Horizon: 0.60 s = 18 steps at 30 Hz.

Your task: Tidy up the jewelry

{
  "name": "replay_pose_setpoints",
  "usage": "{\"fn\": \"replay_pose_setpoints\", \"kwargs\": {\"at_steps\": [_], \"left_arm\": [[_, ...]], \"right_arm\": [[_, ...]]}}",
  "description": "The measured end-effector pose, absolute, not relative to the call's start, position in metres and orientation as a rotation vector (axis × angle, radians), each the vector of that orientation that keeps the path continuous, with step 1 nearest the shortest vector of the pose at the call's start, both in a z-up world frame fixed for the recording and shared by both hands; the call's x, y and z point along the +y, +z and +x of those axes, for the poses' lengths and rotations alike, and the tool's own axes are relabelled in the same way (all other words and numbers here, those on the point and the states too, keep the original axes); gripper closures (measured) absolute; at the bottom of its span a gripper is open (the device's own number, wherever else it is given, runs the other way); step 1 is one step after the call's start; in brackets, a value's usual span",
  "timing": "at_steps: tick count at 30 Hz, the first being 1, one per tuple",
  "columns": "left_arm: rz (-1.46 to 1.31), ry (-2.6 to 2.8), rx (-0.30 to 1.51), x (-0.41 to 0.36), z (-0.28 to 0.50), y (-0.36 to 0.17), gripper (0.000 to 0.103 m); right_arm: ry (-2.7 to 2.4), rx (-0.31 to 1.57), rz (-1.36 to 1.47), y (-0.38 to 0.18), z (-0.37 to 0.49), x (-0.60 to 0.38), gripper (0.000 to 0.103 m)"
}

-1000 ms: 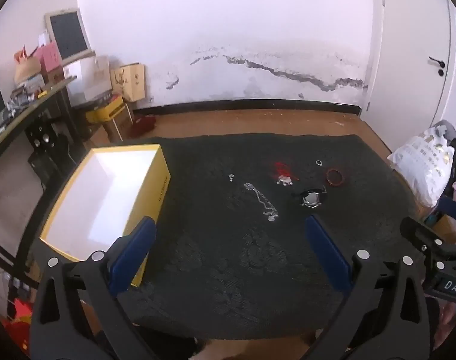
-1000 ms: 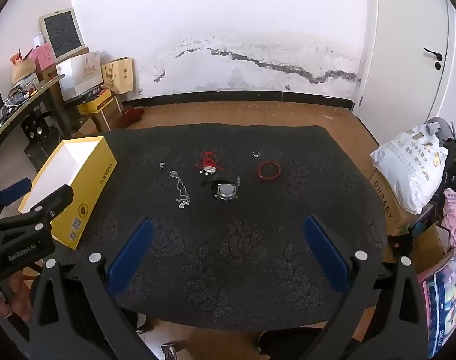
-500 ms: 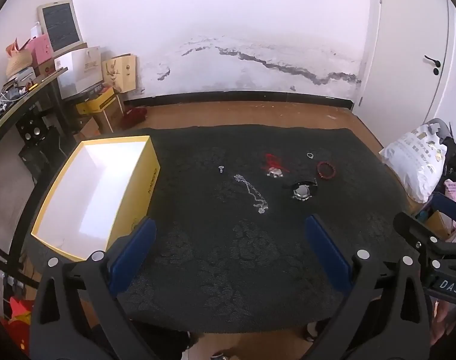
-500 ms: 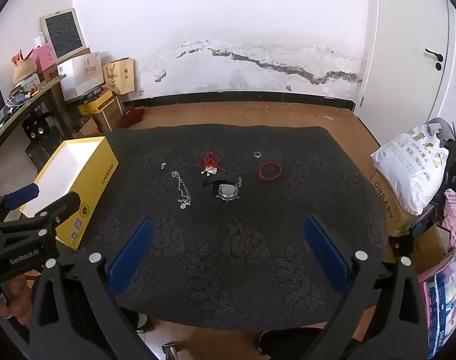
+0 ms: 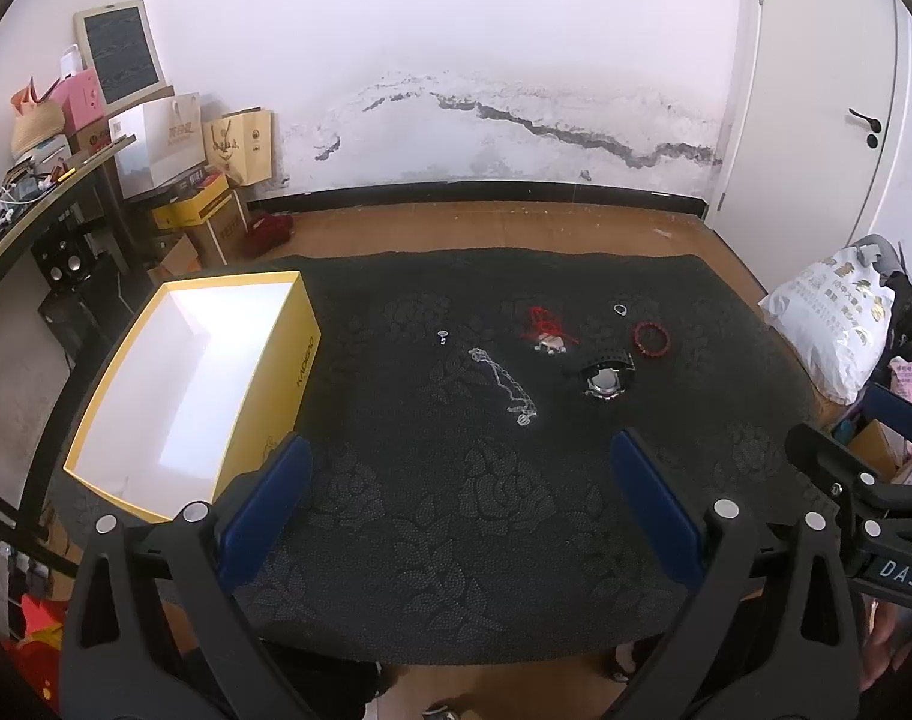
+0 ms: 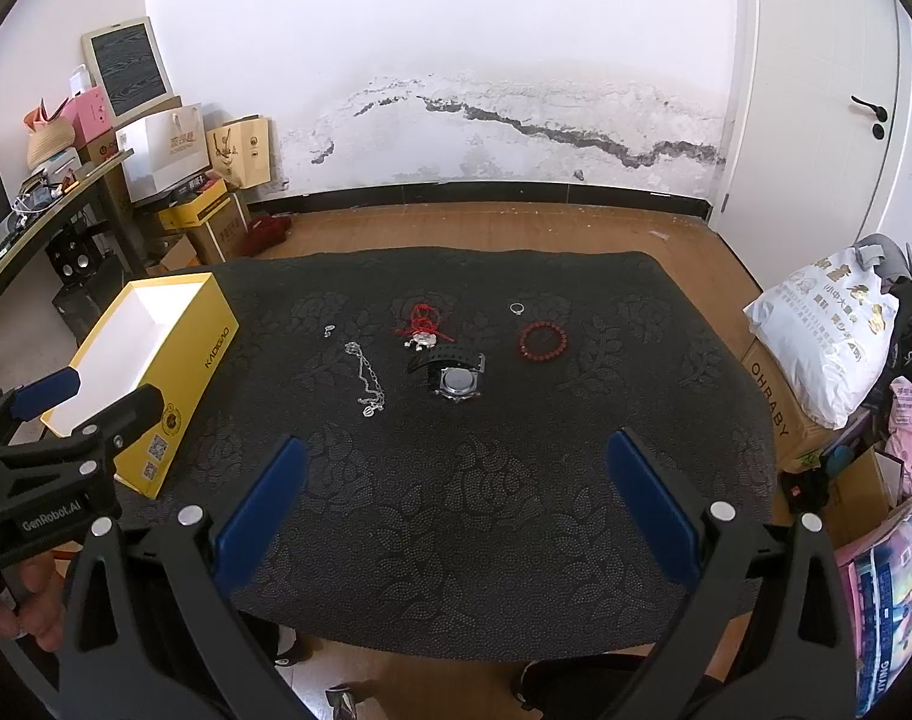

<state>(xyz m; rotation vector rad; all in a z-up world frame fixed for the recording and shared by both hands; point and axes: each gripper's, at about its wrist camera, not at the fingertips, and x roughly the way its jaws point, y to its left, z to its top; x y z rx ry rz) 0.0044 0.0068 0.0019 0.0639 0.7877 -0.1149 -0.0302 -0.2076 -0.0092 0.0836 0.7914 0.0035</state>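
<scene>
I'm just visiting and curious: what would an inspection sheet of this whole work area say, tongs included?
Surface: table under a black floral-embossed cloth.
Job's things: open yellow box with a white inside at the left, nothing seen in it; silver chain, small silver charm, red cord piece, black-strapped watch, silver ring and red bead bracelet lie loose on the cloth.
Clutter: nothing seen on the cloth.
Tongs: left tongs and right tongs both open, holding nothing, above the near edge.
Cables: nothing seen on the table.
Surroundings: stained, cracked wall, wood floor, boxes and bags at the left, white sack at the right.
</scene>
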Motion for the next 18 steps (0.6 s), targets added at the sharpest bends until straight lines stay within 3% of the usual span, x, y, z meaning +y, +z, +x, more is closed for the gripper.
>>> {"fn": "replay_pose_setpoints", "kwargs": {"at_steps": [18], "left_arm": [[0.066,-0.114,0.790,0.0077,0.0034,0.0016,0.006]], "right_arm": [[0.007,0.790,0.086,-0.0071,-0.0305,-0.2047,0.006]]}}
